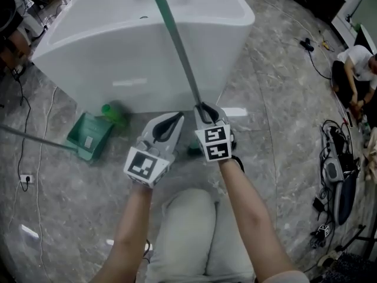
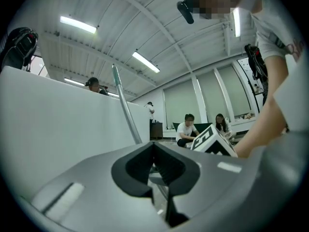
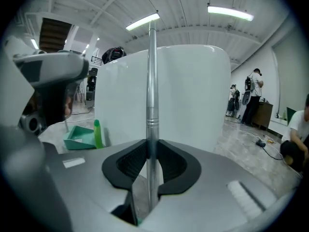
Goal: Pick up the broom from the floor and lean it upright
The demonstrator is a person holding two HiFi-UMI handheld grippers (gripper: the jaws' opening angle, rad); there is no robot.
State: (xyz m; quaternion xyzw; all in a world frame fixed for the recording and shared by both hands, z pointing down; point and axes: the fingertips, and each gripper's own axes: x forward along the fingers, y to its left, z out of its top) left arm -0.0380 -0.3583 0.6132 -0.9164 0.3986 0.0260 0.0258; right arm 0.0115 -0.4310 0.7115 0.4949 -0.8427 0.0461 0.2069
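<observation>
The grey stone floor [image 1: 271, 117] is the biggest thing. It's bare out to 3 o'clock, w/ lots of room to move, till a heap of black cables [image 1: 337, 173] at 4 o'clock. A person [image 1: 356, 69] sits on it at 2 o'clock.

Next is the big white tub [image 1: 135, 46]. It fills 10 to 12 o'clock in the head view. Its near wall stands just past the right gripper [image 1: 203, 108], so it's tight that way. Its top edge is smooth & round.

The broom [image 1: 179, 52] is up off the floor. Its thin pole goes from the right gripper up to 12 o'clock, in front of the tub, & tips a bit to 11. The pole looks green in the head view. In the right gripper view it's shiny silver w/ a ring joint. A small green bit under the grippers may be its low end, but it's too hidden to be sure.

A green dustpan [image 1: 88, 135] lies on the floor at 9 o'clock, by the tub's foot. Its white label [image 1: 89, 141] is too small to read.

The right gripper is closed on the broom pole, both black pads pressing it. The left gripper [image 1: 177, 118] is just beside it at 9 o'clock, jaws together, w/ nothing in them. Each has a cube [image 1: 213, 143] w/ black & white square marks.
</observation>
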